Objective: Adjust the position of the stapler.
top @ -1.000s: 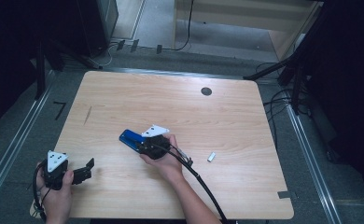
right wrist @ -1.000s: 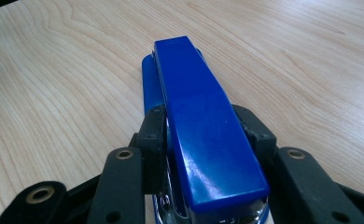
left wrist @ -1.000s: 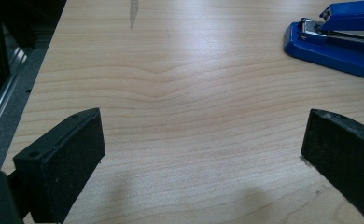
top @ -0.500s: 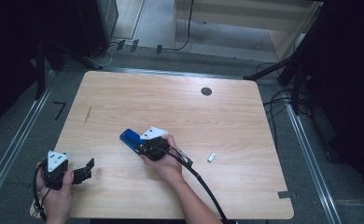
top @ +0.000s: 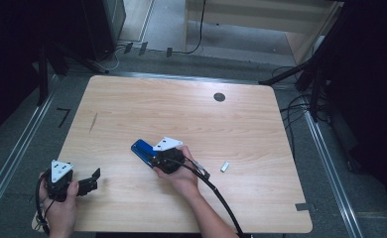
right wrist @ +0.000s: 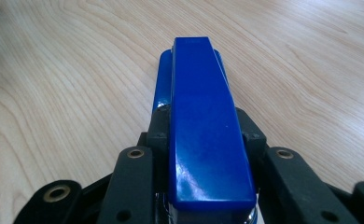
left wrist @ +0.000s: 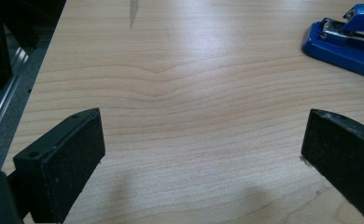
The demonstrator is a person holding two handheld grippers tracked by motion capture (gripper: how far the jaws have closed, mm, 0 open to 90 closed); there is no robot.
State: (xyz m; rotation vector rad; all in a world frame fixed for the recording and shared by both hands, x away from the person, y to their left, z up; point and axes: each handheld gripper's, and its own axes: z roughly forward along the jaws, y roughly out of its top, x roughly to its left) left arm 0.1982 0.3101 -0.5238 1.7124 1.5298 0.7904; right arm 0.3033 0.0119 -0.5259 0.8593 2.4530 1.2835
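A blue stapler [top: 141, 148] lies on the wooden table [top: 181, 114], left of centre. My right gripper [top: 152, 156] is over its rear end and points up-left along it. In the right gripper view the stapler [right wrist: 203, 116] runs away between the jaws, whose pads [right wrist: 159, 123] press its sides. Those jaws have just been closing with the stapler between them. My left gripper [top: 93, 181] rests near the table's front left corner, open, with bare wood between its pads [left wrist: 73, 154]. The stapler [left wrist: 353, 42] is at the upper right of the left gripper view.
A small white piece [top: 225, 166] lies right of my right hand. A black round grommet [top: 219, 97] sits near the far edge, and a dark streak [top: 93, 122] marks the wood at left. Metal rails and cables run along the floor at both sides.
My right gripper has shifted slightly over the stapler's rear. The stapler and the left gripper have stayed where they were.
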